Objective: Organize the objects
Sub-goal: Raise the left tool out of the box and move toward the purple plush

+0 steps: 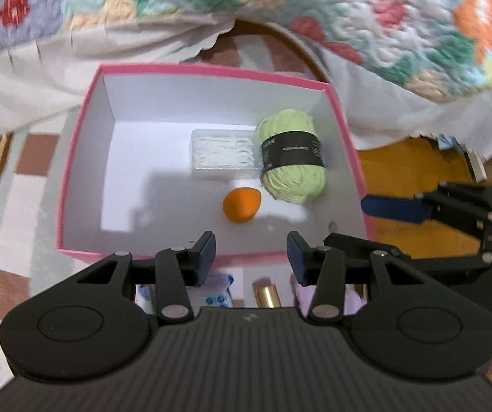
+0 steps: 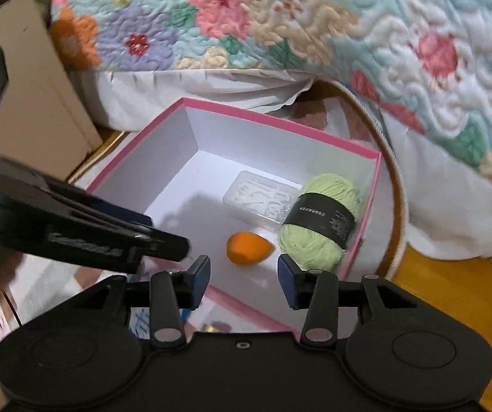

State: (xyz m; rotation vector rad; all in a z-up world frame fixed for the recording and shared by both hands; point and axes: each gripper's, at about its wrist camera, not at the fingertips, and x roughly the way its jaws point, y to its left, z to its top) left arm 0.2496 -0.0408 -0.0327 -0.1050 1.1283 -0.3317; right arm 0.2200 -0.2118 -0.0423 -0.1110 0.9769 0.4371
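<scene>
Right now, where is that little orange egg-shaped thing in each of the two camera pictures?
Left wrist view: the orange sponge lies on the box floor, just above the open left gripper, centre of the picture.
Right wrist view: the same sponge sits low in the centre, just above the open right gripper.
Shared landmark: the green yarn ball, to the sponge's right in both views, inside the pink box.

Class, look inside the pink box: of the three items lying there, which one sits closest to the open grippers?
The orange egg-shaped sponge. It lies alone toward the near wall, while the green yarn ball and the clear plastic case sit farther back in the pink box.
</scene>
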